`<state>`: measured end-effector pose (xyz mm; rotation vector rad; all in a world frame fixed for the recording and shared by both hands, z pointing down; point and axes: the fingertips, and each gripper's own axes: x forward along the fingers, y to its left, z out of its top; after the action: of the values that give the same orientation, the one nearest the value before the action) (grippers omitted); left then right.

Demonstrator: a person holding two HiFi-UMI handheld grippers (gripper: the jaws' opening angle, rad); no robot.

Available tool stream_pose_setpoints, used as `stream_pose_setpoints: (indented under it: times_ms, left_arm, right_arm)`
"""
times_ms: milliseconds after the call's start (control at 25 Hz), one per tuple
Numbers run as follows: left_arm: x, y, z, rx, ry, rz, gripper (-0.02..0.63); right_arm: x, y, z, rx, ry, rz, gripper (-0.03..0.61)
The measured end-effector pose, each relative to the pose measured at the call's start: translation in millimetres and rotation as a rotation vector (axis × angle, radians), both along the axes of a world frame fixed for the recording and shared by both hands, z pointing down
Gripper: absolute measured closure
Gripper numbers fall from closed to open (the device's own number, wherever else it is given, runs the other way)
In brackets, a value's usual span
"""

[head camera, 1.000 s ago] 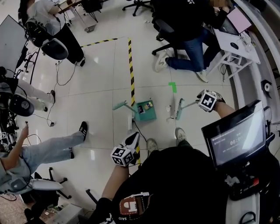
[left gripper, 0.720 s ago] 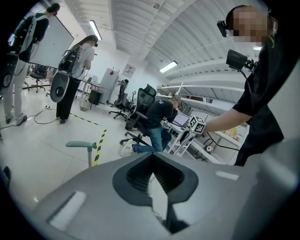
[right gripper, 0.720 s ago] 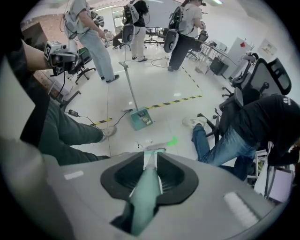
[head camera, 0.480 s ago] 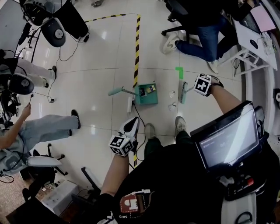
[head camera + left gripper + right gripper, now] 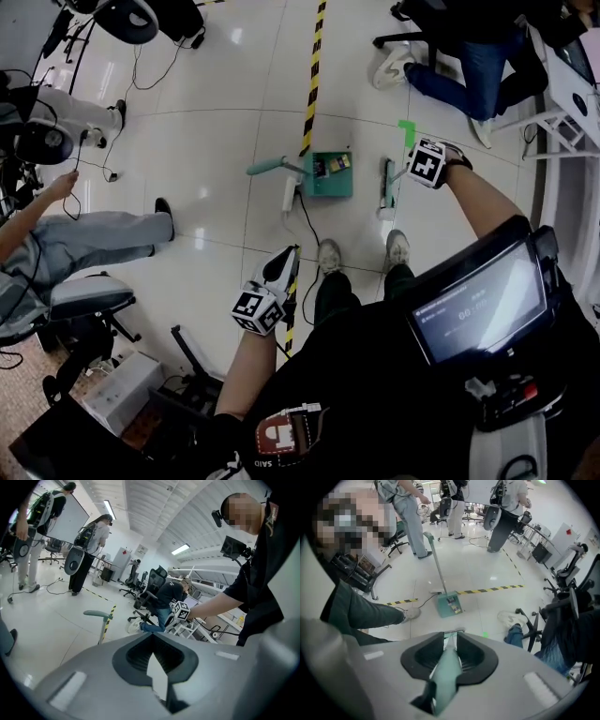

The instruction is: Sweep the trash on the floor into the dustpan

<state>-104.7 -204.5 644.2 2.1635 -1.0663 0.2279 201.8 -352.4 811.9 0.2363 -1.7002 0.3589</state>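
Right gripper [image 5: 411, 172] is clamped on the teal broom [image 5: 386, 185] handle, brush head just beside the dustpan [image 5: 333, 187], left gripper [image 5: 288, 262] jaws closed on nothing

The glossy white tiled floor [image 5: 225, 141] is crossed by a yellow-and-black striped tape [image 5: 314, 66]. Just right of that line sits a green dustpan [image 5: 330, 180], with small scraps of trash [image 5: 334, 163] inside it. The head of a broom [image 5: 386, 186] rests near the pan's right side, and a green tape mark [image 5: 406, 127] lies beyond it. A white power strip [image 5: 290, 194] and its dark cable [image 5: 309, 225] lie at the pan's left.
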Motion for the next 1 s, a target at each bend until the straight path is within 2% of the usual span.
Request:
stream_pose_setpoints:
  times_ms: [240,440,720,1000]
  left_arm:
    - [-27,9,2,-0.014,0.013,-0.048,0.615]
    - [-33,7,4,0.000,0.019,-0.055,0.615]
    - [-31,0,-2,0.009,0.033,-0.061,0.615]
    - [-28,6,1,0.000,0.036,-0.052,0.615]
  right_arm:
    - [-69,1,-4,0.021,-0.038,-0.150,0.502]
    - [-102,1,-21,0.054,-0.127,-0.163,0.508]
    - [-70,-9,-48,0.036,-0.102,-0.125,0.506]
    - [-24,-18,-39,0.020,0.028,-0.113,0.509]
